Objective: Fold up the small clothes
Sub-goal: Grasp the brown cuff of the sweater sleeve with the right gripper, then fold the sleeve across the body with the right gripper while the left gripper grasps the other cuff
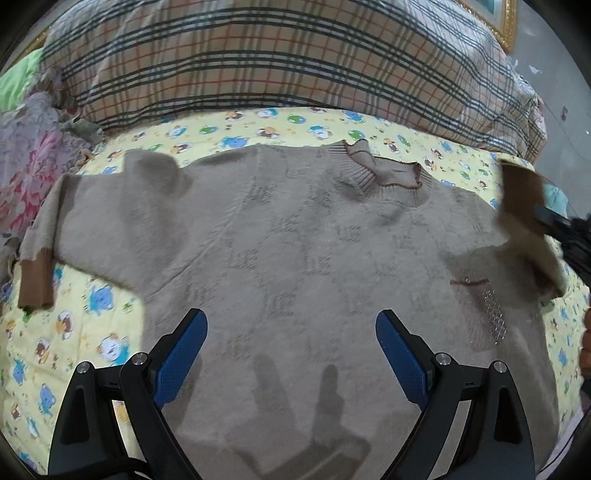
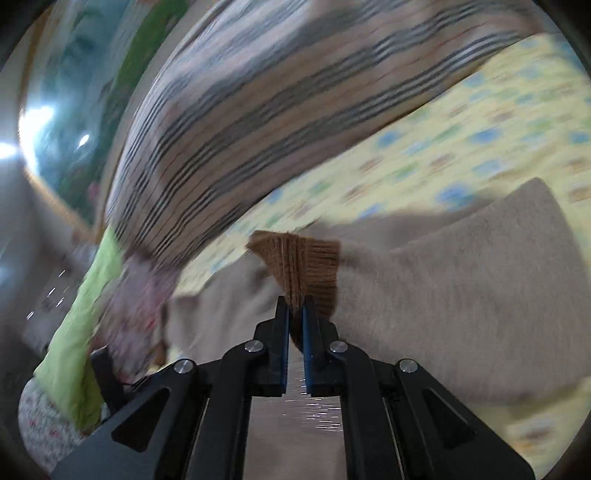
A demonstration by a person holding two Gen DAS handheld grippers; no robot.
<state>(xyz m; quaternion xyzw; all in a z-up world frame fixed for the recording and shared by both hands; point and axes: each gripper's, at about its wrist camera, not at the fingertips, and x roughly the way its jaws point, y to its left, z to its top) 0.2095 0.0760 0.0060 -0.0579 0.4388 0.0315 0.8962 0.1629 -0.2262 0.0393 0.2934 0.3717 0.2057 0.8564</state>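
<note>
A small beige knit sweater (image 1: 288, 236) lies flat on a yellow cartoon-print sheet (image 1: 74, 332), neck toward the far side. Its left sleeve ends in a brown cuff (image 1: 36, 280) at the left. My left gripper (image 1: 291, 325) is open and empty, hovering over the sweater's lower body. My right gripper (image 2: 295, 306) is shut on the brown cuff (image 2: 299, 258) of the right sleeve and holds it lifted. That lifted sleeve (image 1: 524, 206) shows at the right edge of the left wrist view. The right wrist view is motion-blurred.
A large plaid pillow or quilt (image 1: 277, 55) lies along the far side of the bed. Floral and green fabrics (image 1: 29, 155) are piled at the left. A gilt frame (image 1: 495, 18) and floor show at the upper right.
</note>
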